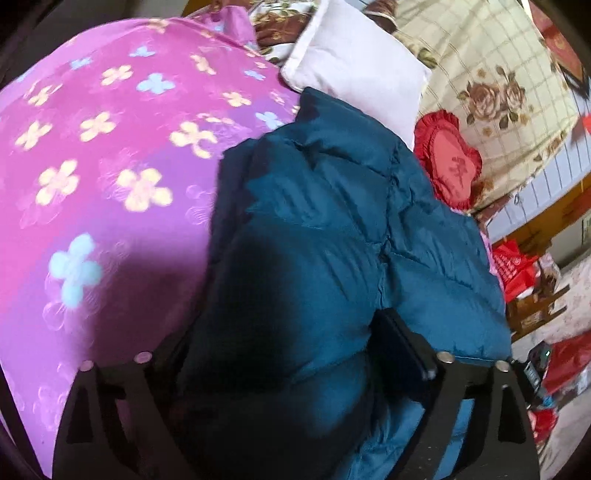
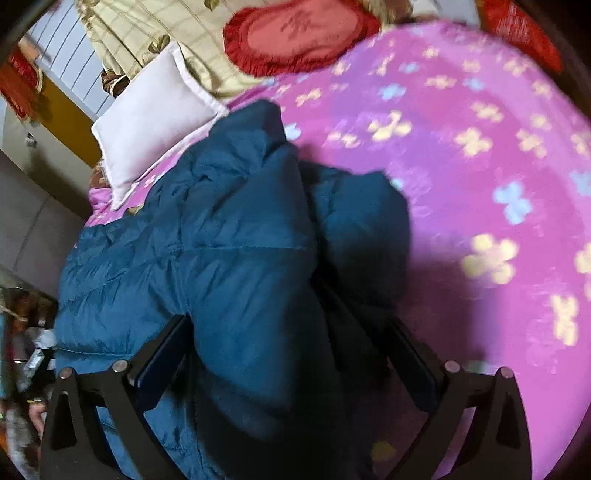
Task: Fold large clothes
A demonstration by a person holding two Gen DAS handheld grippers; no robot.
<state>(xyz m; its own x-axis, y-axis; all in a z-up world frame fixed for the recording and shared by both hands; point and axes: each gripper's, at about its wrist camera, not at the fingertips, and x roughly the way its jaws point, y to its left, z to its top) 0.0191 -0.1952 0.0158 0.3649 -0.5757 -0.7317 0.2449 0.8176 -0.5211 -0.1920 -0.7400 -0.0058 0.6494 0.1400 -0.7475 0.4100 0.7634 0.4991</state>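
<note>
Looking through the left wrist, we see our left gripper (image 1: pixel 291 373) spread wide, the teal puffer jacket (image 1: pixel 332 229) bulging between its fingers, pink floral bedspread (image 1: pixel 110 147) at nine o'clock. Through the right wrist, our right gripper (image 2: pixel 288 354) gapes likewise around the jacket (image 2: pixel 207 243); white pillow (image 2: pixel 151 118) at eleven o'clock.

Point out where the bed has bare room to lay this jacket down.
Bare pink floral sheet lies right of the blue puffer jacket, reaching the red heart cushion. The head end is crowded: white pillow touches the jacket, the cream floral quilt behind it.
</note>
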